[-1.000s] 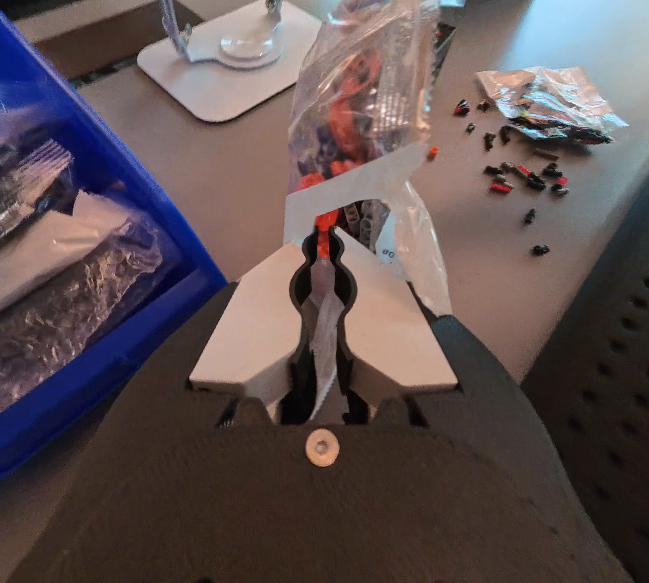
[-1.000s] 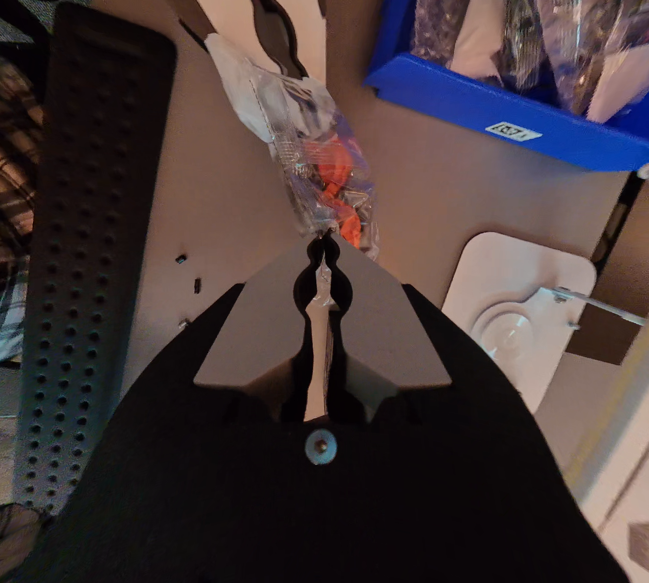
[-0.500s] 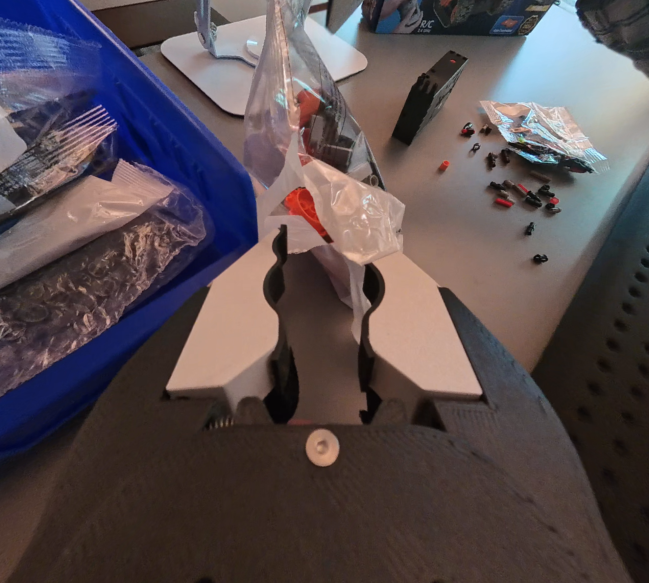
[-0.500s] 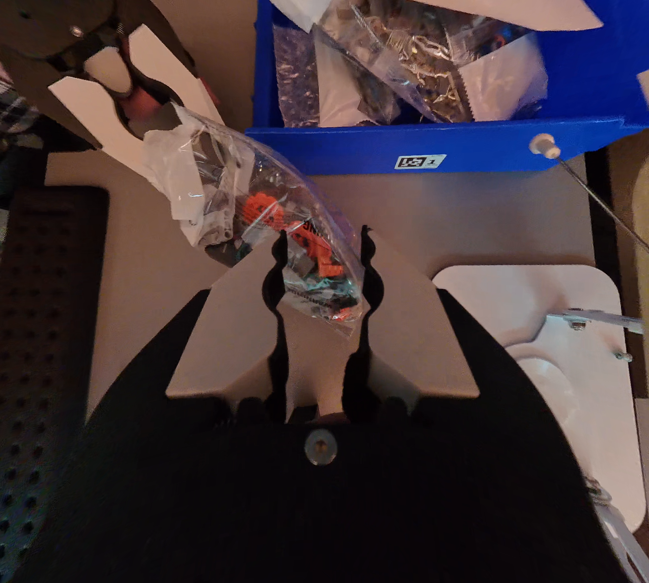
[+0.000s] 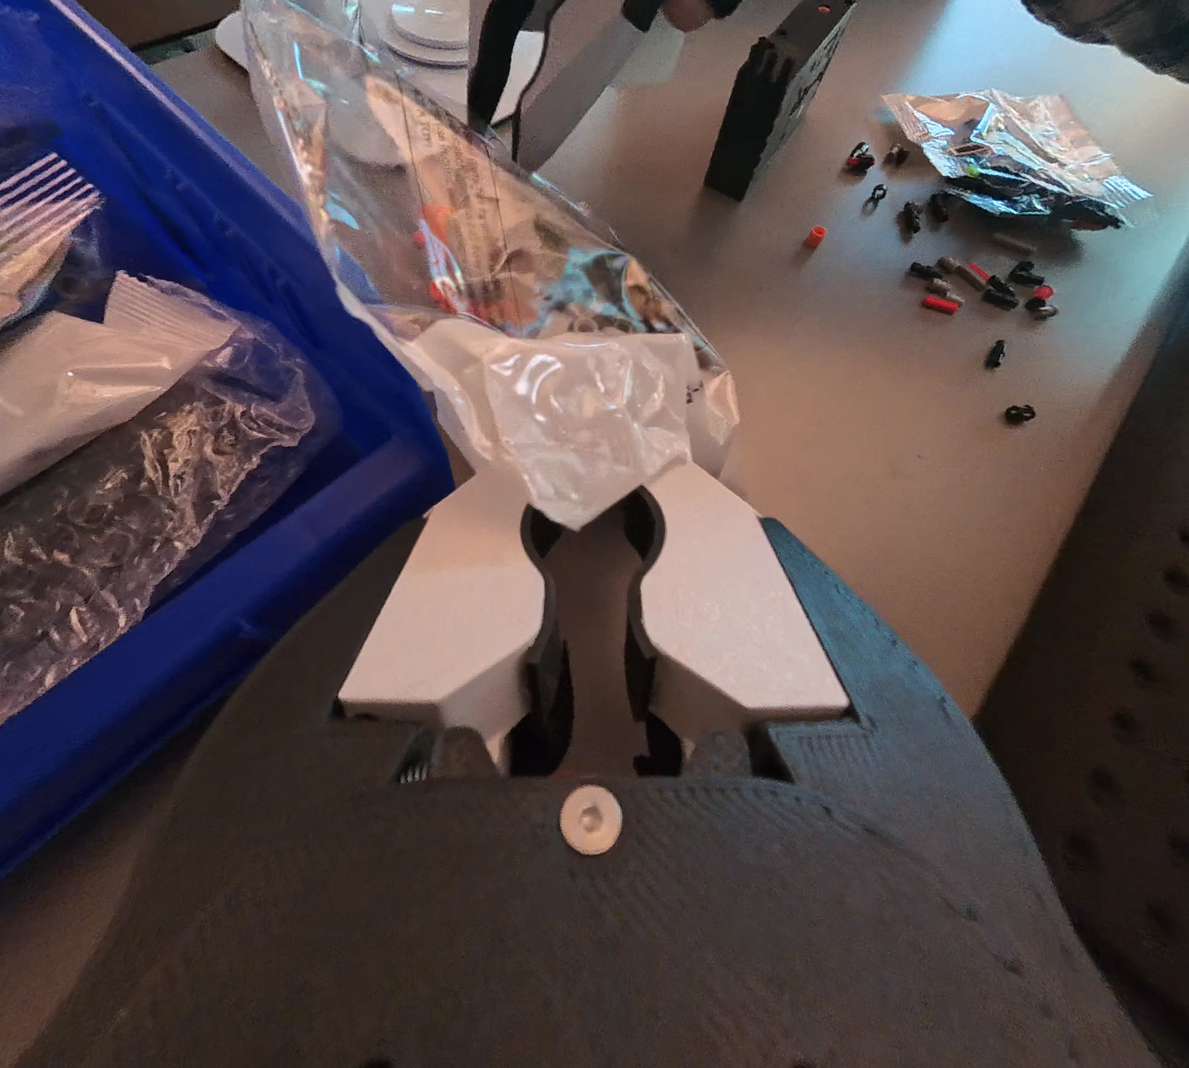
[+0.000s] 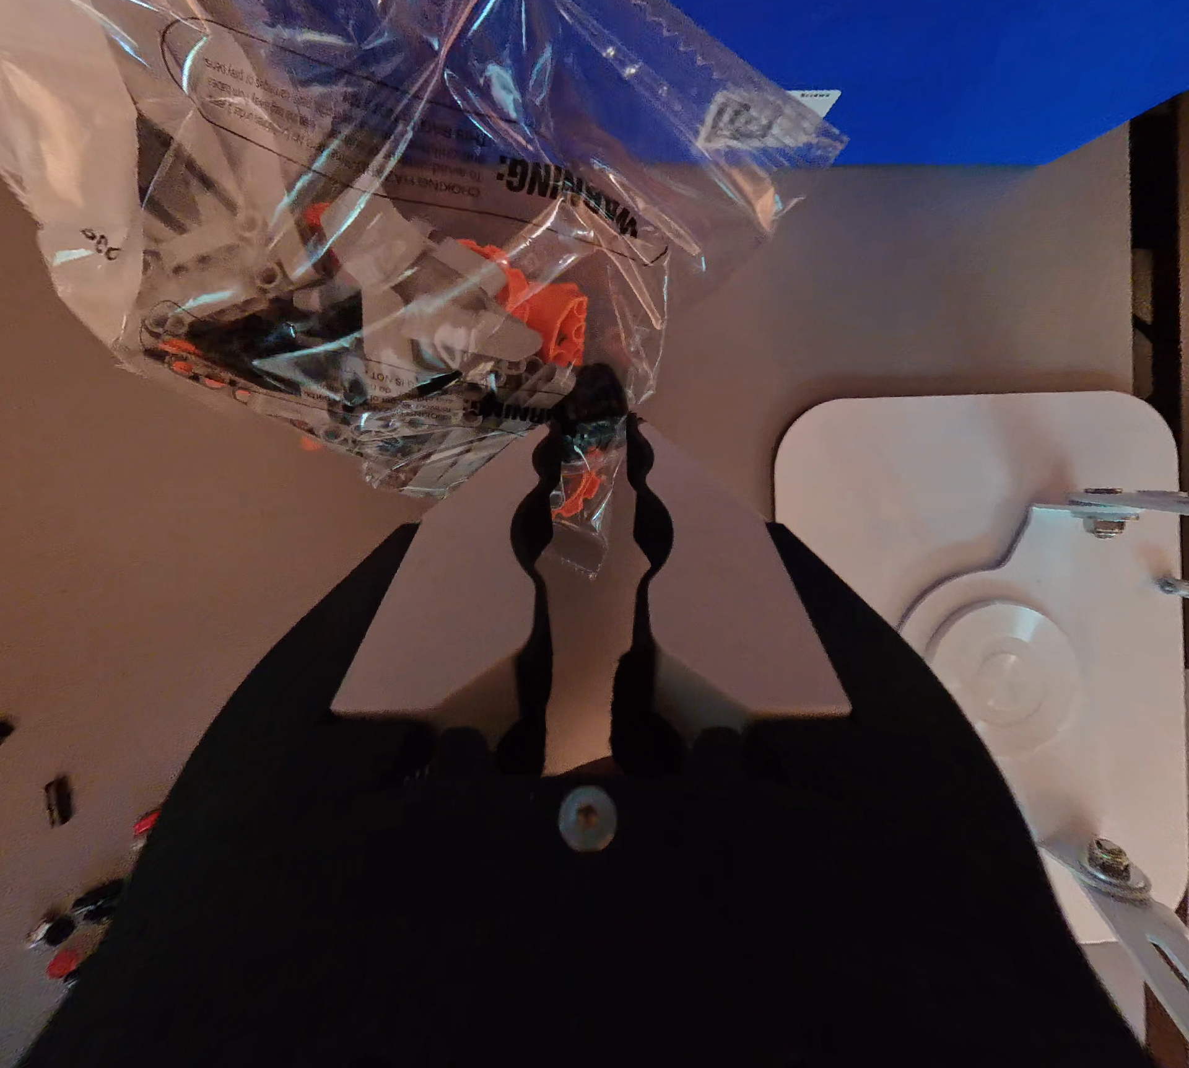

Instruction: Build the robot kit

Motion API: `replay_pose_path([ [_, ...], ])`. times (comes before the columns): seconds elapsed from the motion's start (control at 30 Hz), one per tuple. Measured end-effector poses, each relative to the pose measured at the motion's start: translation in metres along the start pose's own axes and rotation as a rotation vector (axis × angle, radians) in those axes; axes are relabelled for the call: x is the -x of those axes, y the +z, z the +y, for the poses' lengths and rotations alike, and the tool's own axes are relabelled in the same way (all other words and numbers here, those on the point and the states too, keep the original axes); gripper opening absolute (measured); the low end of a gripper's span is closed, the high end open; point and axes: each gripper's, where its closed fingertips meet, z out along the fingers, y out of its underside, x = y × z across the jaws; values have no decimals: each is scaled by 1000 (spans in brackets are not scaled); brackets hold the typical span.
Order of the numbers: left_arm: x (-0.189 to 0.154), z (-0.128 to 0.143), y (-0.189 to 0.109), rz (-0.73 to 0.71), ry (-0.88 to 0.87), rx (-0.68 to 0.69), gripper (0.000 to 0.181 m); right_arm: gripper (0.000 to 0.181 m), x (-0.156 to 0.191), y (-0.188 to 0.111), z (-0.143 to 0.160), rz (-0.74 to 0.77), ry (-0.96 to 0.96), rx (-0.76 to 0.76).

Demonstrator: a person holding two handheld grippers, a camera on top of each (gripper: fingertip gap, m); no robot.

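While right gripper (image 6: 589, 438) pinches corner of clear plastic bag (image 6: 386, 239) between narrowed jaws, bag of orange, grey and black parts hangs above grey table (image 6: 868, 277), near wall of blue bin (image 6: 901, 26). Left gripper (image 5: 589, 506) jaws stand partly apart, crumpled end of same bag (image 5: 515, 316) draped over fingertips; grip cannot be told. Blue bin (image 5: 212, 239) at left holds more bags. White stand base (image 6: 978, 554) sits right. Far right: black block (image 5: 778, 91), second small bag (image 5: 1016, 155), scattered small parts (image 5: 965, 277).
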Motion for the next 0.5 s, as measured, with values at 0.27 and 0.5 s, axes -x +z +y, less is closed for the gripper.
replay_pose_path([
  [0.27,-22,11,-5,91,36,0,16,5,52,-27,-15,26,-170,-49],
  [0.5,-37,24,1,122,37,12,19,0,93,1,0,-58,-178,-42],
])
